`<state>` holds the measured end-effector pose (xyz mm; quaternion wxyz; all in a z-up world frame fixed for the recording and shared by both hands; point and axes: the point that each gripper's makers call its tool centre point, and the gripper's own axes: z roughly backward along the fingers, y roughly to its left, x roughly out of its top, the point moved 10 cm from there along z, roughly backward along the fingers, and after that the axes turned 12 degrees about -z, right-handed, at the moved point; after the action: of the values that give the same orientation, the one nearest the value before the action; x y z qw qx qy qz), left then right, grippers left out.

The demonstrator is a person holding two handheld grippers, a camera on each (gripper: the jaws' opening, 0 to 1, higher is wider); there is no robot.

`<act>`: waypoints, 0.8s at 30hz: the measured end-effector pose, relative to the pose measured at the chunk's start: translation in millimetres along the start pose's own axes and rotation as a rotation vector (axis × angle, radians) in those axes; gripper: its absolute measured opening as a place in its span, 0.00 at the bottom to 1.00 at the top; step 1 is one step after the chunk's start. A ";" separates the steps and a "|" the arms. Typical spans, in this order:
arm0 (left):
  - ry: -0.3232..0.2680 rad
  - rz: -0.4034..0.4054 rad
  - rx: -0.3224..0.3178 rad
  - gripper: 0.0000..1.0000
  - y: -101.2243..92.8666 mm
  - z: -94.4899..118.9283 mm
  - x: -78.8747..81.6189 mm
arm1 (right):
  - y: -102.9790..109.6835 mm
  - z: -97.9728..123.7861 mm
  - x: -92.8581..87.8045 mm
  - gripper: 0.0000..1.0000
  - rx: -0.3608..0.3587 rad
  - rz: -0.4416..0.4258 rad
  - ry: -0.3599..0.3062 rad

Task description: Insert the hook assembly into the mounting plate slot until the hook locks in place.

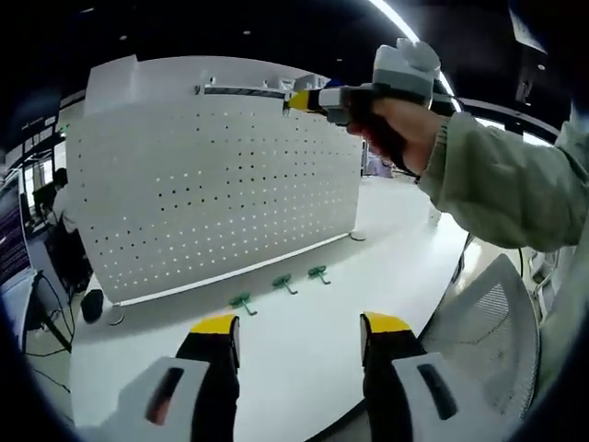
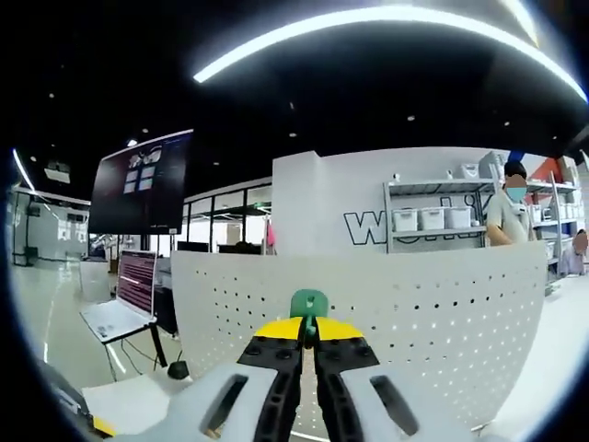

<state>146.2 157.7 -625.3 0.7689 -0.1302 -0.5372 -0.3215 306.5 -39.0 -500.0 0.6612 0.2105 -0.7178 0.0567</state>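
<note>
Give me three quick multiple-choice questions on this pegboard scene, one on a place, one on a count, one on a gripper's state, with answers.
1. Where do the loose green hooks lie?
A. on the white table at the pegboard's foot
B. hung along the pegboard's top
C. on the chair

2. How many green hooks lie on the table?
A. one
B. three
C. five

3. What is the right gripper doing?
A. open, holding nothing
B. shut on a green hook
C. shut on a cable

Answers: 1 A, they rest on the table in front of the pegboard. 2 B, three show in a row. 3 B, the jaws pinch a green piece before the board.
</note>
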 end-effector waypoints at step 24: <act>0.006 0.030 -0.014 0.53 3.5 -3.6 -9.4 | -6.3 -56.3 -12.8 0.02 -0.090 0.023 0.012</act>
<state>149.0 161.7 -634.8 0.7742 -0.1427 -0.5307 -0.3140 361.5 -21.6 -506.9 0.6737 0.1721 -0.7180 0.0332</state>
